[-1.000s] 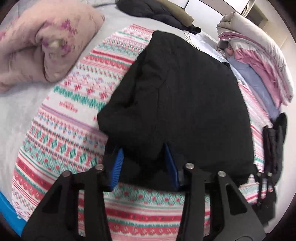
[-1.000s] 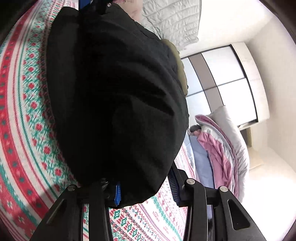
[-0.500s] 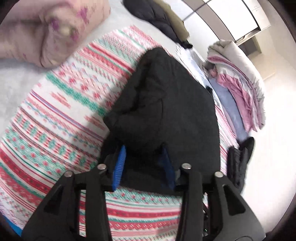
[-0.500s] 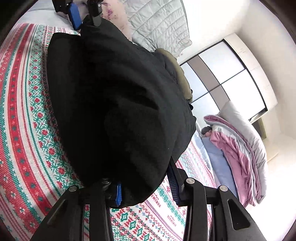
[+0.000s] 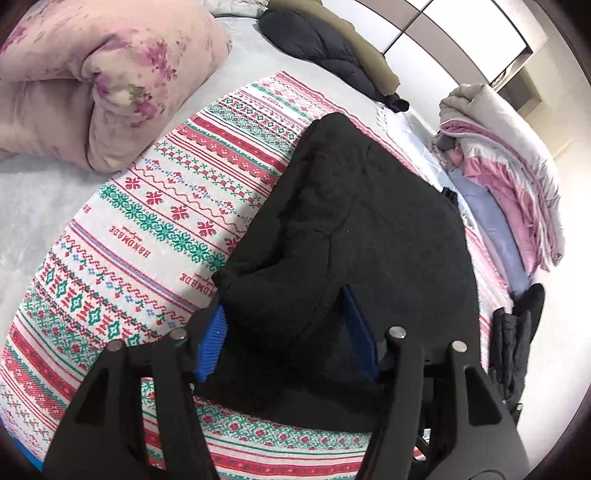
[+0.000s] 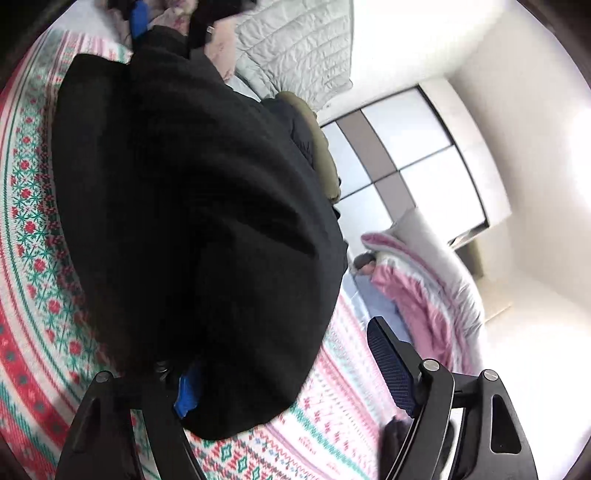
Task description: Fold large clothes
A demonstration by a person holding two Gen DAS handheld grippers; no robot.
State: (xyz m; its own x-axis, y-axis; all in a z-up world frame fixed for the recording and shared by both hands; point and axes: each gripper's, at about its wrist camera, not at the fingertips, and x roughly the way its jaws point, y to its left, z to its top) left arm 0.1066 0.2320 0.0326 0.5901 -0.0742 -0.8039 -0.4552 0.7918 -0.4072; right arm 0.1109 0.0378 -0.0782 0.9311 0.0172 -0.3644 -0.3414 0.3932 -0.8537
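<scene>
A large black garment (image 5: 354,236) lies folded on a red, green and white patterned blanket (image 5: 155,206). My left gripper (image 5: 284,332) has its blue pads on either side of the garment's near edge, holding a thick fold. In the right wrist view the same black garment (image 6: 192,221) fills the left half. My right gripper (image 6: 291,373) stands wide open; its left pad lies under the garment's edge and its right finger (image 6: 391,365) is clear of the cloth. The left gripper shows at the top left of that view (image 6: 140,14).
A pink floral pillow (image 5: 92,81) lies at the far left. A dark jacket with an olive one (image 5: 332,51) lies at the back. A pink and white folded quilt (image 5: 509,162) sits right. A black item (image 5: 517,339) hangs off the right edge. Wardrobe doors (image 6: 406,155) stand behind.
My right gripper has opened wide and let go of the garment's edge. The left gripper still holds its fold and has dropped back toward the blanket.
</scene>
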